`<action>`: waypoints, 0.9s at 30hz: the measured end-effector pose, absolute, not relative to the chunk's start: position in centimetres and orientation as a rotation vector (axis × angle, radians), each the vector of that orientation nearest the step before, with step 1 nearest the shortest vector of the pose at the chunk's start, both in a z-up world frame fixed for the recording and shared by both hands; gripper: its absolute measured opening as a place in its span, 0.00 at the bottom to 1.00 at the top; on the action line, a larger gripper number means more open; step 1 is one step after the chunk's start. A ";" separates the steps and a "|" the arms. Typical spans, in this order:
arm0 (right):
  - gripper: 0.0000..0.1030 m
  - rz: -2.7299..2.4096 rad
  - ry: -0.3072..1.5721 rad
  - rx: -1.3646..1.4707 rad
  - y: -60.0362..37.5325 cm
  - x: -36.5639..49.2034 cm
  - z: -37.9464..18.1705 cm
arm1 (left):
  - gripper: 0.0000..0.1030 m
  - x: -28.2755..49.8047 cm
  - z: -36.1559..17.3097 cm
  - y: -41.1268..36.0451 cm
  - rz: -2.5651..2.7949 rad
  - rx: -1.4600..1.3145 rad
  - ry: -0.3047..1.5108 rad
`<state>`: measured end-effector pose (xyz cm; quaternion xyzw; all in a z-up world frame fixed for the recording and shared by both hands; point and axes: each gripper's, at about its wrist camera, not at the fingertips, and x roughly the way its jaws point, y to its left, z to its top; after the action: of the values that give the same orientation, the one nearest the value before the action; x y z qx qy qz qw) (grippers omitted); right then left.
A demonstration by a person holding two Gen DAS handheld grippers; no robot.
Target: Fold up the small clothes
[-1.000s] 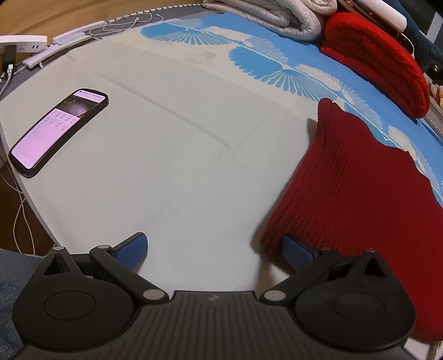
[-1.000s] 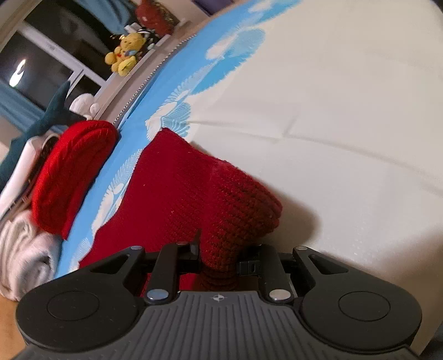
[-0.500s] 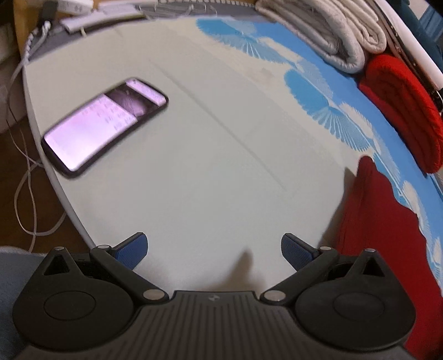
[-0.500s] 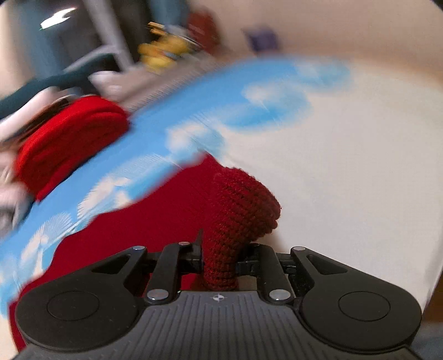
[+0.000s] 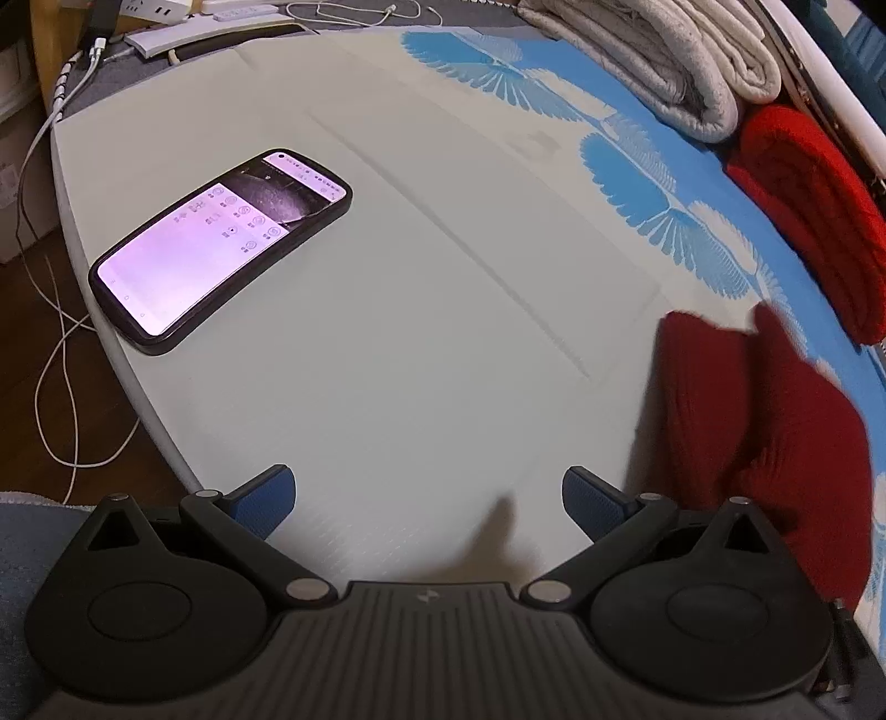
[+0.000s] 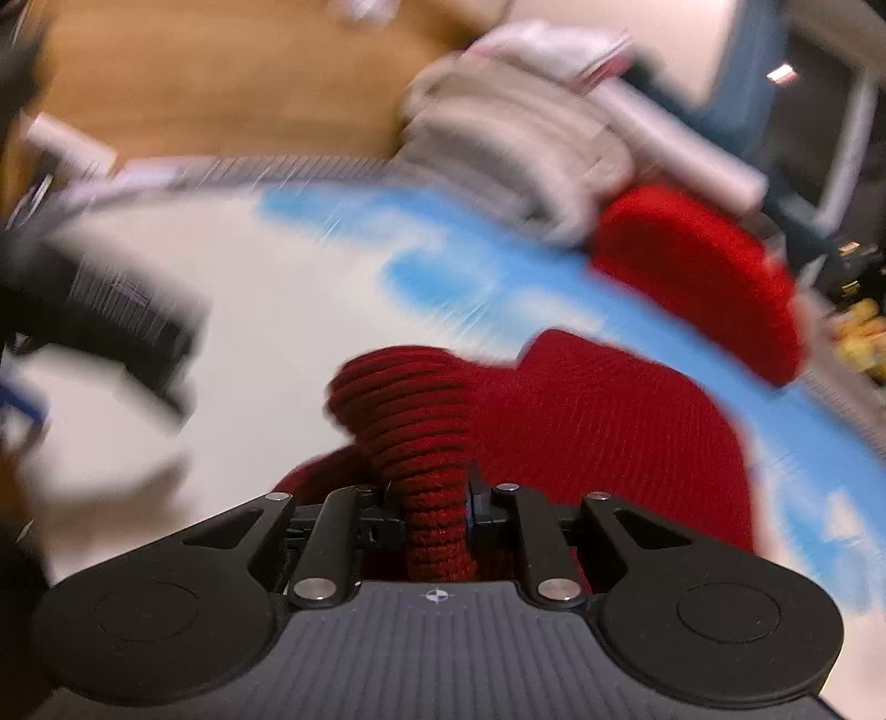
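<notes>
A dark red knit garment (image 5: 747, 432) lies on the bed sheet (image 5: 387, 360) at the right of the left wrist view, one part folded up over the rest. My left gripper (image 5: 429, 493) stands open over bare sheet just left of it, nothing between its blue pads (image 5: 266, 498). In the blurred right wrist view, my right gripper (image 6: 437, 498) pinches a bunched roll of the same knit (image 6: 404, 399); its jaws are opening slightly with the fabric still pressed between them. The rest of the garment (image 6: 598, 421) spreads behind it.
A lit phone (image 5: 221, 249) lies on the sheet to the left. A folded red knit (image 5: 808, 210) and a folded grey blanket (image 5: 664, 66) sit along the far edge. Cables (image 5: 55, 343) hang off the bed's left edge by a power strip (image 5: 194, 33).
My right gripper swung and rolled hard, carrying the pinched knit over the garment. My left gripper slid left off the garment's edge, and the phone now looks closer.
</notes>
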<state>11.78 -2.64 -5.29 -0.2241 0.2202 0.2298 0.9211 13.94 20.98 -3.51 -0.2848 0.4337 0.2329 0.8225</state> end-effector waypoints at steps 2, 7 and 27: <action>0.23 0.465 0.435 -0.443 -2.6 11.7 -5.2 | 1.00 13.9 -3.7 20.9 0.487 -0.602 0.930; 0.48 0.572 0.489 -0.277 -4.7 12.2 -3.5 | 1.00 14.3 -3.9 20.5 0.464 -0.600 0.941; 0.35 0.514 0.529 -0.089 -11.7 10.2 -1.3 | 1.00 14.4 -2.5 16.9 0.362 -0.545 0.857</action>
<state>10.23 -11.74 -1.30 -0.0433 0.2584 0.2509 0.9319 14.36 16.89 -2.48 -0.2596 0.4081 0.1726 0.8581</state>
